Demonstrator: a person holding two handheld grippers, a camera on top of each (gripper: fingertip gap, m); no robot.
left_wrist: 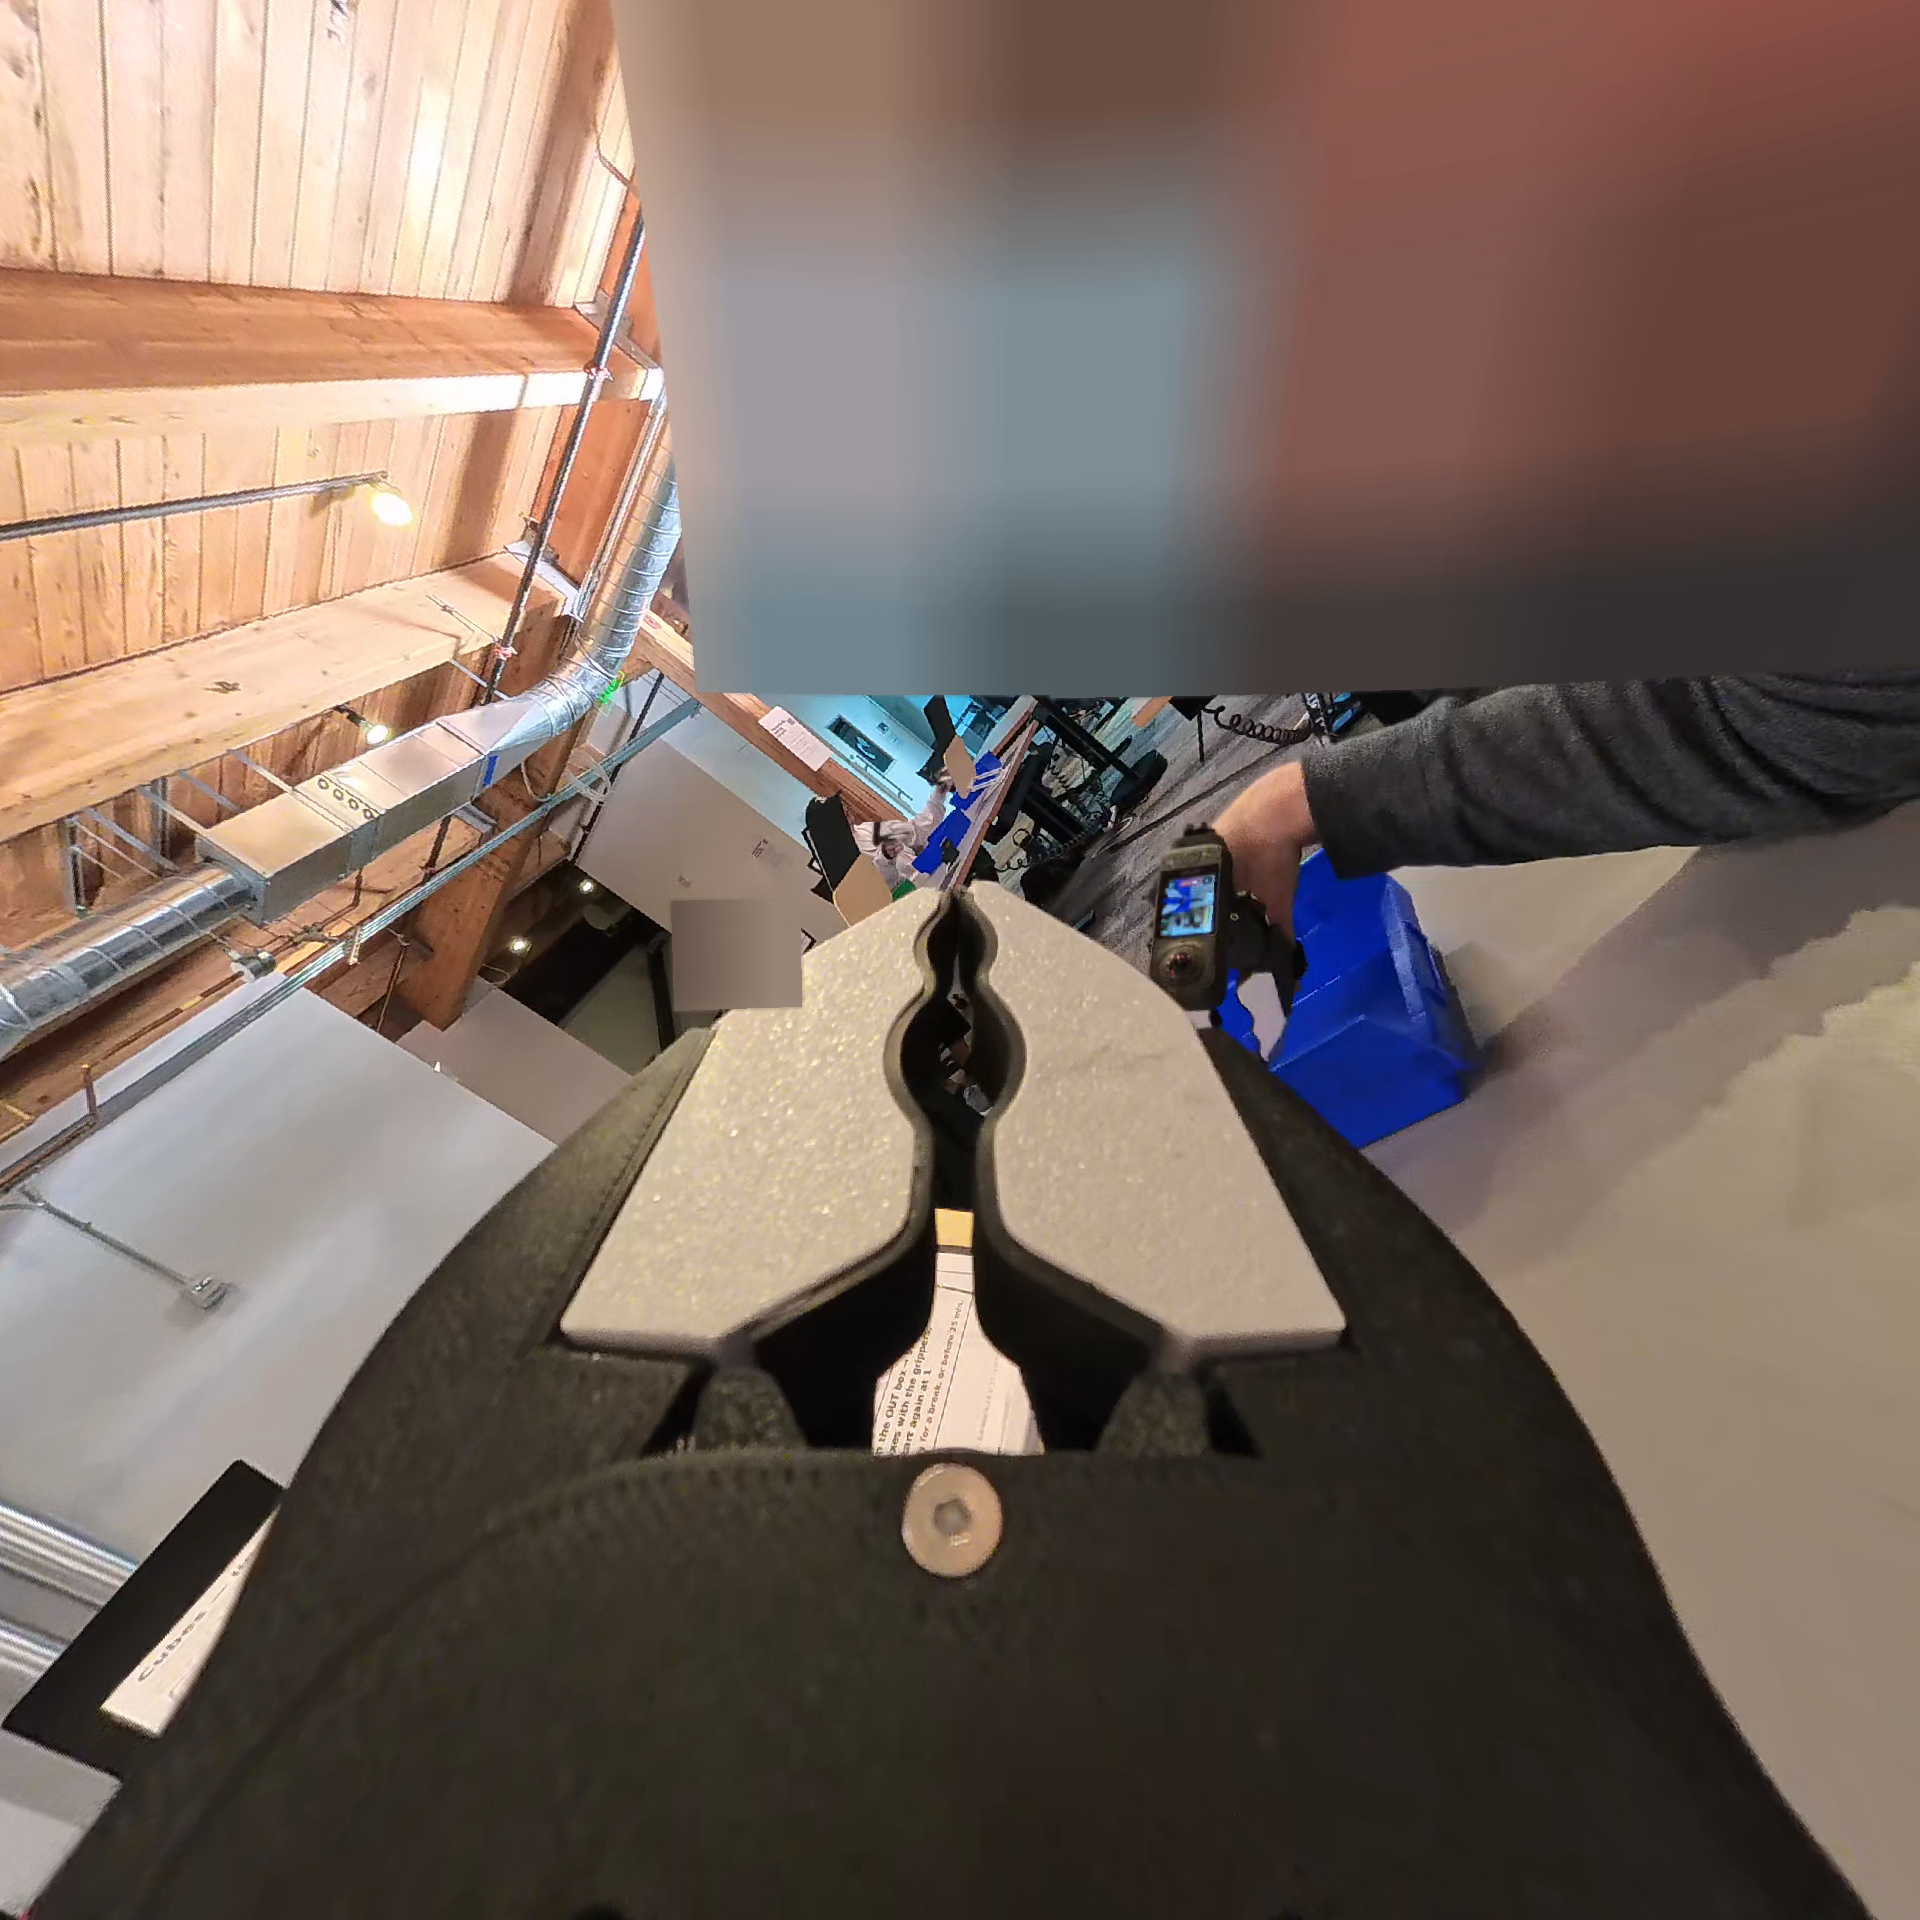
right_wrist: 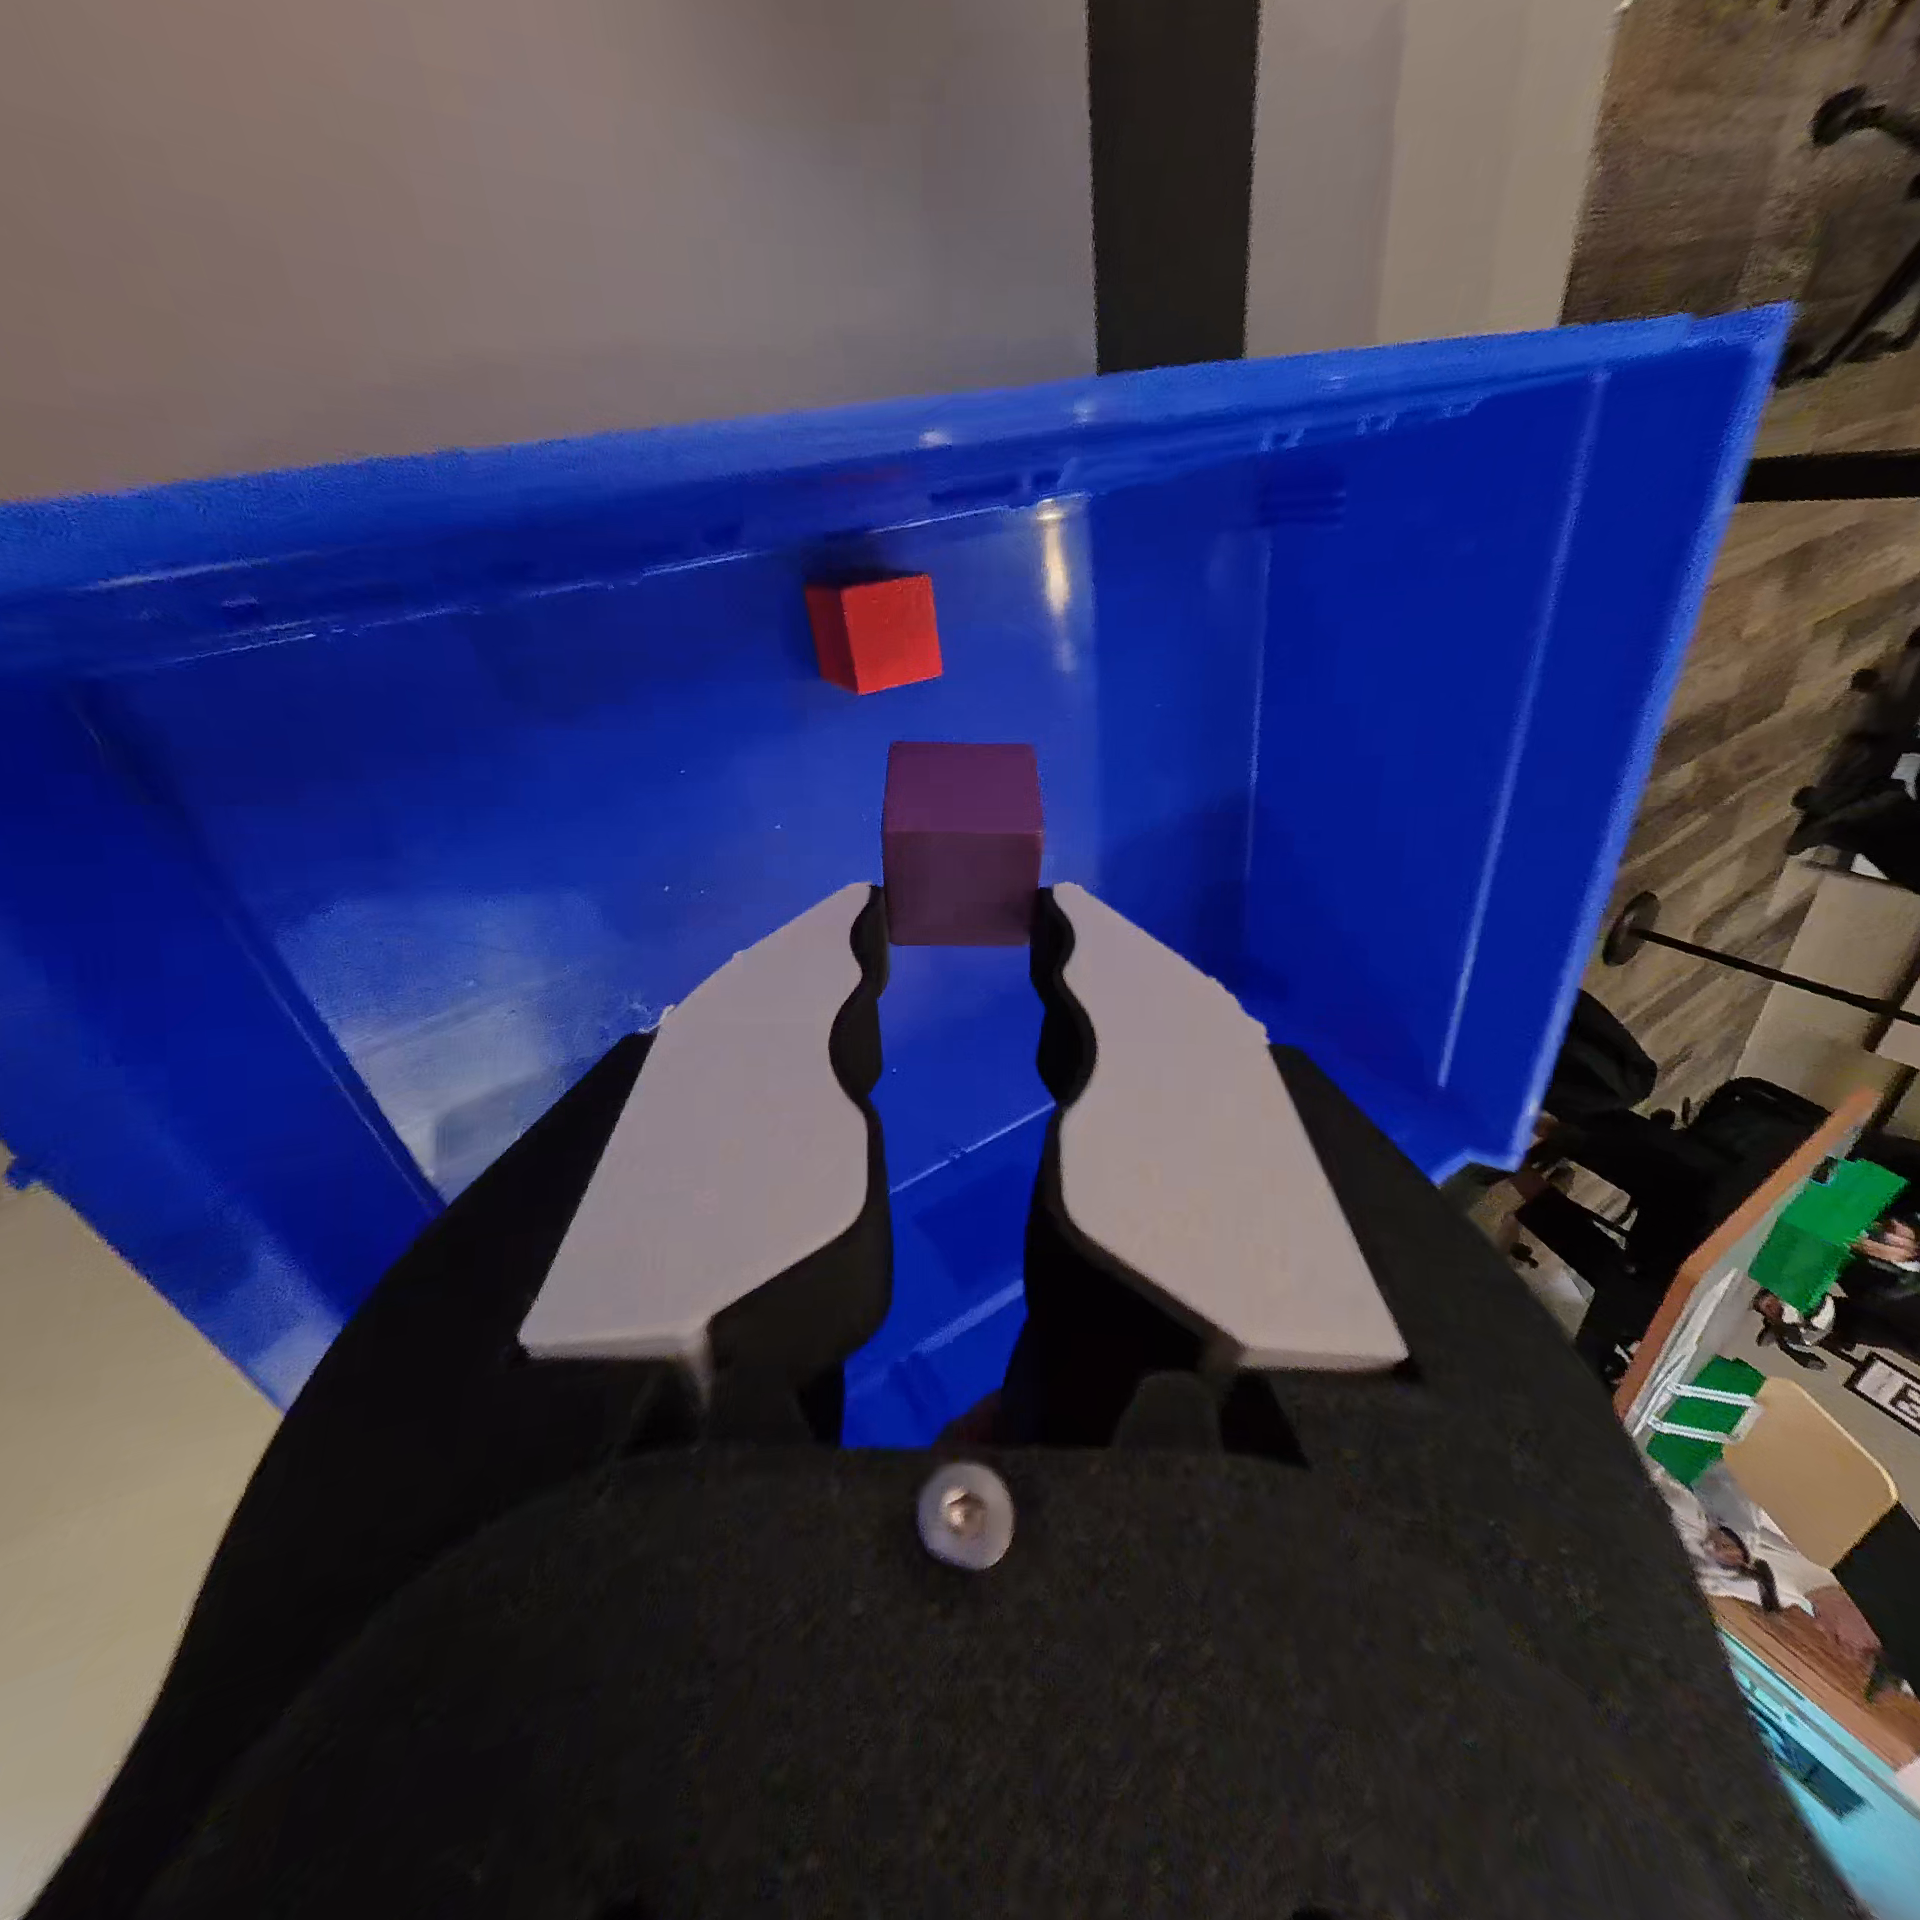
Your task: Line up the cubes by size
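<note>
In the right wrist view my right gripper (right_wrist: 958,914) is shut on a purple cube (right_wrist: 961,842), with both pads pressed against its sides, inside a blue bin (right_wrist: 1351,727). A smaller red cube (right_wrist: 876,631) lies on the bin's floor beyond it. In the left wrist view my left gripper (left_wrist: 956,904) is shut with nothing between its fingertips and points up toward the room and ceiling. The right gripper's camera body (left_wrist: 1190,935) and the hand on it show in that view by the blue bin (left_wrist: 1361,997).
A grey table (left_wrist: 1662,1195) carries the blue bin. A person's grey sleeve (left_wrist: 1610,769) reaches across it. A black post (right_wrist: 1169,177) stands behind the bin. Printed paper sheets (left_wrist: 187,1652) lie at the lower left. Desks and chairs stand farther off. The tips of one gripper are about 50 cm away from the tips of the other.
</note>
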